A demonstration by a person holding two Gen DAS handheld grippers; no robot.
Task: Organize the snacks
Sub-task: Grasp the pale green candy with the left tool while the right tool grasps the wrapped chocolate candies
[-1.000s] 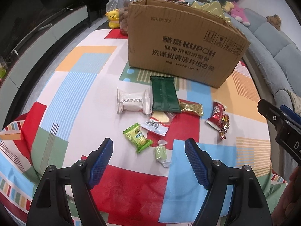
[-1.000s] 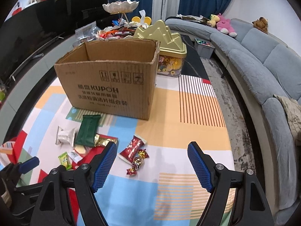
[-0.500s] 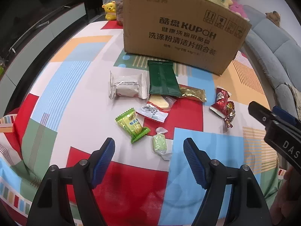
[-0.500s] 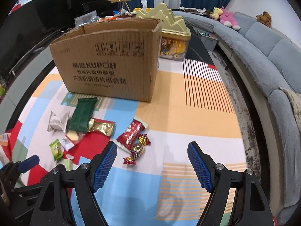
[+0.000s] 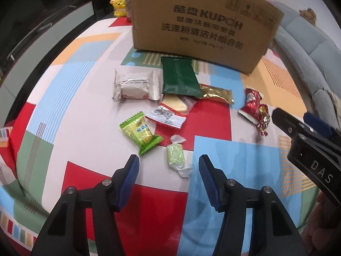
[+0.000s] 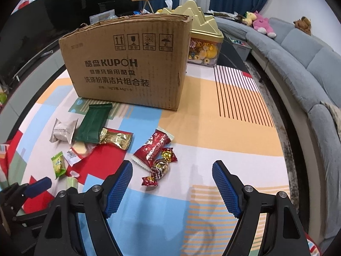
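Nearer hand-held gripper (image 5: 168,170); candy (image 5: 175,156) lengthwise.

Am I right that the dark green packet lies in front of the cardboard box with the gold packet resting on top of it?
Not quite: in the right wrist view the dark green packet overlaps the gold packet, not the reverse. It does lie in front of the cardboard box.

A brown cardboard box (image 6: 127,64) stands on a tablecloth (image 6: 213,111) of red, blue and orange blocks.

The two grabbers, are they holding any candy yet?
No, neither holds anything. The left gripper, jaws just closing, has the pale green candy before its tips, untouched. The right gripper is open over the tablecloth.
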